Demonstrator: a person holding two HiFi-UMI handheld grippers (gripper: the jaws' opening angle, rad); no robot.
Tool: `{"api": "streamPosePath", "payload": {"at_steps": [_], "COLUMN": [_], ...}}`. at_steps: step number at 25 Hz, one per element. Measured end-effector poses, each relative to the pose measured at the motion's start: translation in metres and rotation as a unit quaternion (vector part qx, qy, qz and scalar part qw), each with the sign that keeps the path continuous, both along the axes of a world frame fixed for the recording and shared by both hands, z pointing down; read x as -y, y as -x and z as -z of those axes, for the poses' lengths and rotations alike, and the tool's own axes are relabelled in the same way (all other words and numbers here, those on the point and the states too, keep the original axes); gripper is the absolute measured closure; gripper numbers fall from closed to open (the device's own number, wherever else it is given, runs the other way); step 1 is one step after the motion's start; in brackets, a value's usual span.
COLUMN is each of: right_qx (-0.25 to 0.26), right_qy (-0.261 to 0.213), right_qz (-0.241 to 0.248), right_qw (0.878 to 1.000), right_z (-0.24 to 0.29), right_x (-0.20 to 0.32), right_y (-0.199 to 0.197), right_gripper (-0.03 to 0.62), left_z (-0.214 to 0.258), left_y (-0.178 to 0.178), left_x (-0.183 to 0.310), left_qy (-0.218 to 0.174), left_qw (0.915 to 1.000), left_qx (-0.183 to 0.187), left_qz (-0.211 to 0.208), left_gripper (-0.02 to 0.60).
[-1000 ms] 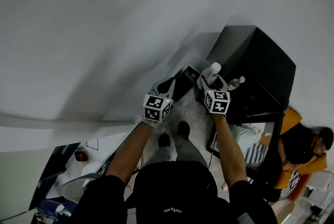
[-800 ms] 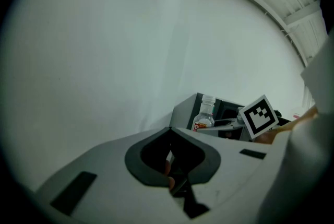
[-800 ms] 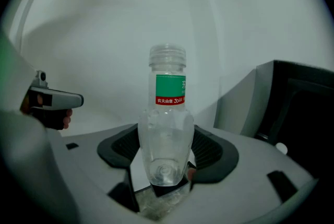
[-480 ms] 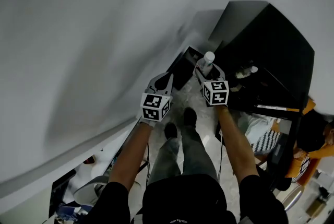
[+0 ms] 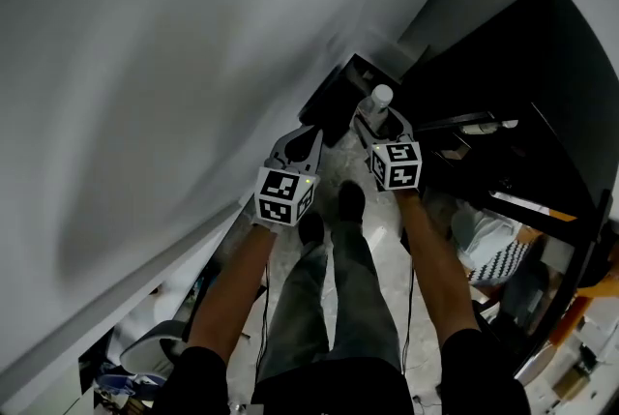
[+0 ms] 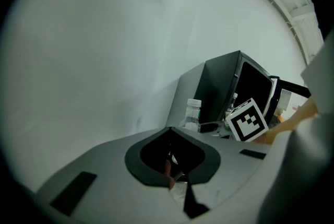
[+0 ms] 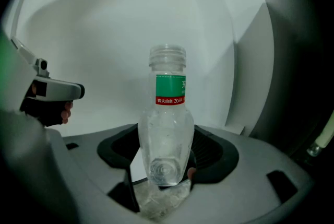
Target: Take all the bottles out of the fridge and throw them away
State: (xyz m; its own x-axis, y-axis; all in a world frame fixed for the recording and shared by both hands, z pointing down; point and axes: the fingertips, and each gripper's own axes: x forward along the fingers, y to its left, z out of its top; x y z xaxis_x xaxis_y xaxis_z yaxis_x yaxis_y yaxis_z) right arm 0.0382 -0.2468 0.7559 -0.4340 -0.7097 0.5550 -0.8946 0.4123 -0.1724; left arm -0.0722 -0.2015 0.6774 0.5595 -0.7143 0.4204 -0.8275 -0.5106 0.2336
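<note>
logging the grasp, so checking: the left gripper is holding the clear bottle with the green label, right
Not quite. The right gripper holds the clear bottle with the green label; the right gripper view shows its jaws on the bottle's lower body. The left gripper has nothing between its jaws.

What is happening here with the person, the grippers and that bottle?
A person holds a gripper in each hand. The right gripper has its jaws closed on a clear plastic bottle with a green label. The left gripper is shut and empty. Both are out in front of the person, near the black fridge.
</note>
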Motion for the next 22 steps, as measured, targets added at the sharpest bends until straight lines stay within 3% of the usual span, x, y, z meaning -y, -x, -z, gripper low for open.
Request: {"api": "streamPosePath", "payload": {"at_steps": [6, 13, 22], "right_qx": [0.004, 0.004, 0.023], "right_qy": [0.027, 0.051, 0.041], "right_qz": [-0.003, -0.005, -0.022], "right_qw": [1.0, 0.999, 0.999], "right_z": [-0.066, -0.114, -0.151], "right_x": [-0.028, -0.055, -0.021], "right_y": [0.009, 0.013, 0.023], "right_gripper": [0.29, 0.29, 0.29], "left_z": [-0.06, -0.094, -0.117], "left_y": [0.006, 0.013, 0.018], "left_x": [-0.022, -0.036, -0.024], "left_qy": [0.023, 0.036, 0.035], "left_qw": [0.9997, 0.9993, 0.9994], "left_qx": [0.004, 0.005, 0.003], "left_qz": [-0.005, -0.001, 0.001], "left_gripper": [0.581, 0.581, 0.581]}}
